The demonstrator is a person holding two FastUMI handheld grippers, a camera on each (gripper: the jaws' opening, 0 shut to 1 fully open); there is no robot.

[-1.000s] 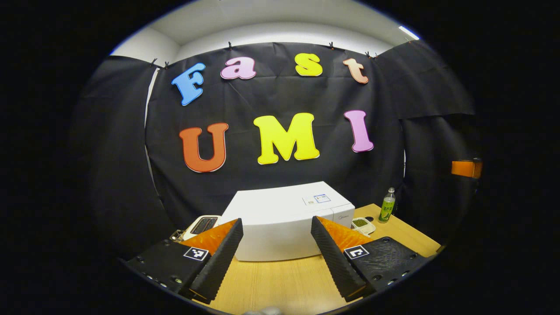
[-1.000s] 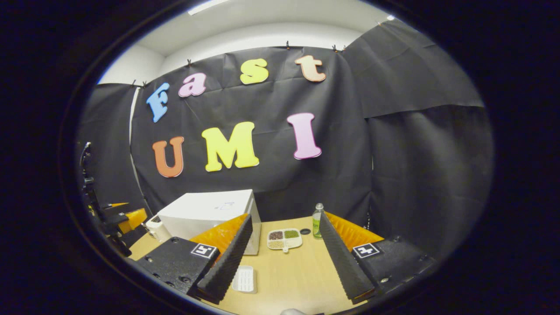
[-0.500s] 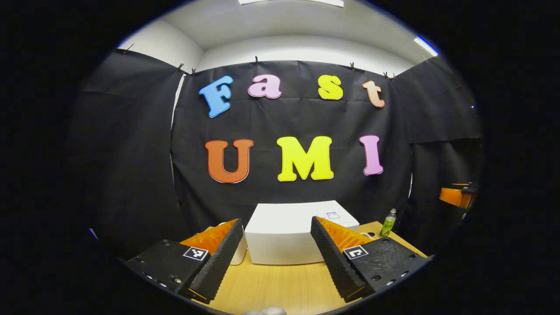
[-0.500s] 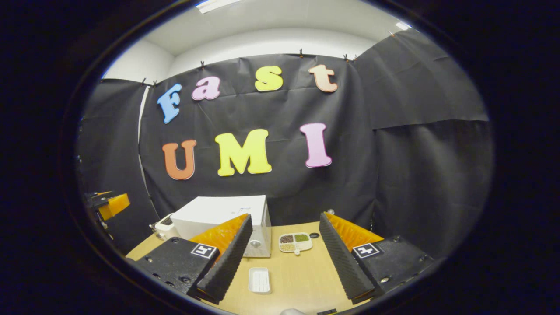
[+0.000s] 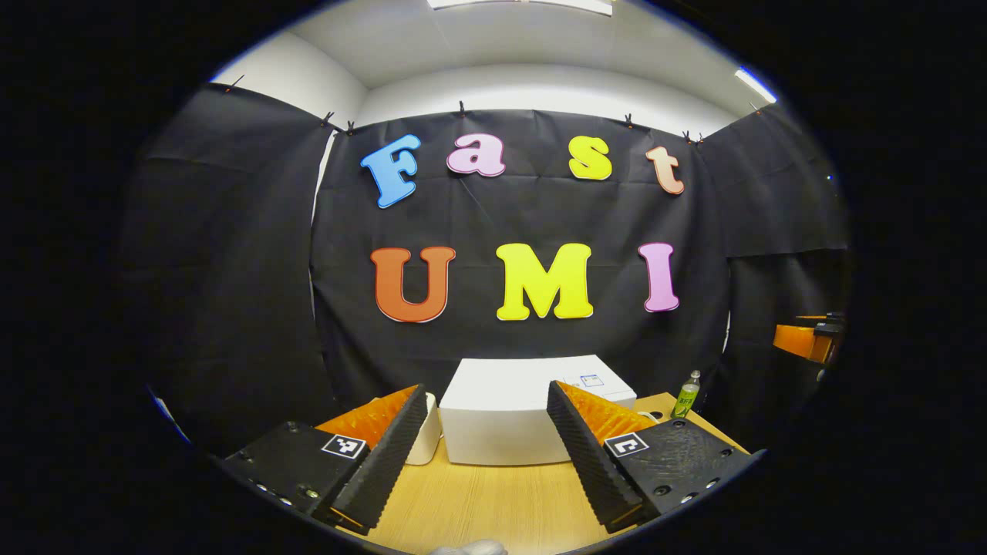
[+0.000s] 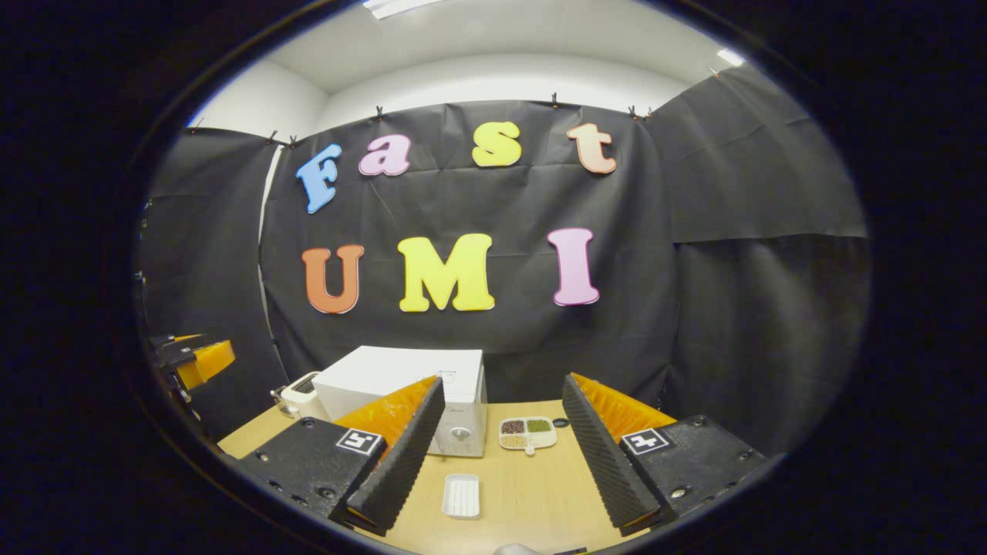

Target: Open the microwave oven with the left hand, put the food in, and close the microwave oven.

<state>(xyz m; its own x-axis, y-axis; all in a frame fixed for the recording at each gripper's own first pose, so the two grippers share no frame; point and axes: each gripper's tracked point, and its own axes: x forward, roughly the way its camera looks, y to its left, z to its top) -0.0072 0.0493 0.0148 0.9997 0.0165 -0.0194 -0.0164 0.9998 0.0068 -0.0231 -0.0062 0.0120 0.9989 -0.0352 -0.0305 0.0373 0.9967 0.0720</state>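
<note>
While both tongs are held above the table (image 6: 532, 493), left gripper (image 5: 486, 455) & right gripper (image 6: 497, 462) are seen spread wide, nothing gripped or touched. White microwave (image 5: 501, 416) is seen lower centre, door closed; food tray (image 6: 527, 433) lower centre in right gripper view, beside microwave (image 6: 409, 385).

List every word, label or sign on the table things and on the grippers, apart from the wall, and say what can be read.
Sticker on top of the microwave oven: too small to read.
Label on the green bottle: blurred, unreadable.
Square markers on the left gripper and the right gripper: black-and-white patterns, no words.
</note>
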